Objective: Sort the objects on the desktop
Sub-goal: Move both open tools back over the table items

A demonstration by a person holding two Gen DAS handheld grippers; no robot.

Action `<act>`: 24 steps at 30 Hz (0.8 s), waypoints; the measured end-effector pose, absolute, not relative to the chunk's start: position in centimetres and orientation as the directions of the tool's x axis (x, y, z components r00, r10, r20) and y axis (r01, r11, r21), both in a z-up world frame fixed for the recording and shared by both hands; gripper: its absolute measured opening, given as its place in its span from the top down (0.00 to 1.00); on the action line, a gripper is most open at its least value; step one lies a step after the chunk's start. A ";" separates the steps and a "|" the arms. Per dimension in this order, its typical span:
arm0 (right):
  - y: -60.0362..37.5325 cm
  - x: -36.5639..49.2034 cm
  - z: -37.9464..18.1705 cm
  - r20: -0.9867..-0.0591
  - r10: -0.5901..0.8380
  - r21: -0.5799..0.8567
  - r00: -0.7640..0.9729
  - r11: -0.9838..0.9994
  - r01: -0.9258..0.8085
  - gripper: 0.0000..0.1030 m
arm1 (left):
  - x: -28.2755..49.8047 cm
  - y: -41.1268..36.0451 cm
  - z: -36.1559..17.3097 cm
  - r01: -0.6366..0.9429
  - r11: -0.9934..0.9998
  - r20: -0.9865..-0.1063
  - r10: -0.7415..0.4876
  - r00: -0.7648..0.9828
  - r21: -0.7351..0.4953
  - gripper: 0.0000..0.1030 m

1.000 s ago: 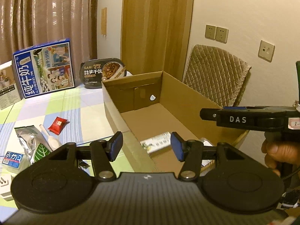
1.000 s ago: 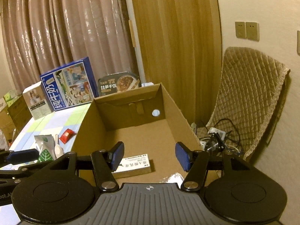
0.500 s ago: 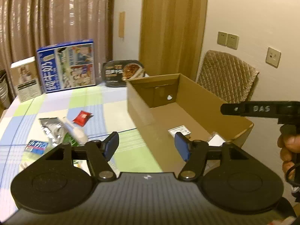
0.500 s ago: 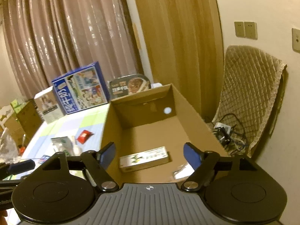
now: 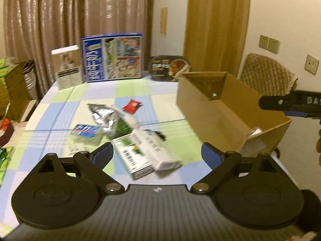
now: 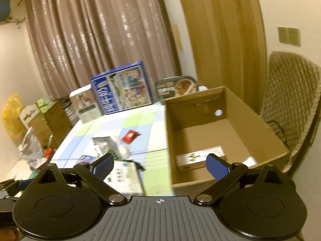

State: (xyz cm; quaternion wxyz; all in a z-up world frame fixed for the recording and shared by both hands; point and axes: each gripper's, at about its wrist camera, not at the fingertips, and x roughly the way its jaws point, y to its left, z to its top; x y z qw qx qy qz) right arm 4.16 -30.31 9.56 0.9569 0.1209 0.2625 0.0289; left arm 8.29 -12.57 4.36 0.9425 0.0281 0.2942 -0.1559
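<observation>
My left gripper (image 5: 157, 155) hangs over the checked tablecloth (image 5: 60, 108), its jaws opening and gripping nothing. Below and just beyond its gap lie a green-and-white box (image 5: 130, 158) and a white box (image 5: 158, 152). Farther off are a silver foil pouch (image 5: 104, 116), a blue packet (image 5: 85, 130) and a red sachet (image 5: 132, 105). The cardboard box (image 5: 220, 108) stands open at the right. My right gripper (image 6: 160, 162), jaws opening and empty, is at the cardboard box's (image 6: 240, 124) near left corner. Inside lie a green-and-white box (image 6: 198, 158) and a white packet (image 6: 250, 160).
A blue milk carton case (image 5: 112, 57), a small white box (image 5: 67, 66) and a black ready-meal tray (image 5: 169, 67) line the table's far edge. A quilted chair (image 5: 266, 72) stands behind the cardboard box. Cartons and bags (image 6: 36, 120) crowd the floor at left.
Both views have swung left, away from the cardboard box's inside toward the loose items on the table. Both pairs of jaws have spread much wider.
</observation>
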 end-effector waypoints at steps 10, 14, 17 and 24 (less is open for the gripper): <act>-24.4 3.1 8.6 -0.494 0.196 0.207 0.847 0.973 -0.104 0.05 | 6.2 -7.0 3.5 0.221 0.975 -0.584 -0.197 0.788 -0.031 0.08; -22.3 2.3 7.7 -0.500 0.219 0.173 0.838 0.973 -0.151 0.05 | 5.4 -4.8 3.2 0.191 0.982 -0.581 -0.160 0.798 -0.007 0.08; -21.0 1.9 6.5 -0.521 0.230 0.156 0.822 0.972 -0.174 0.05 | 4.9 -3.3 2.8 0.173 0.985 -0.578 -0.136 0.804 0.009 0.08; -19.2 2.1 4.1 -0.564 0.244 0.145 0.789 0.970 -0.196 0.05 | 4.4 -0.7 2.0 0.158 0.987 -0.585 -0.125 0.801 0.006 0.08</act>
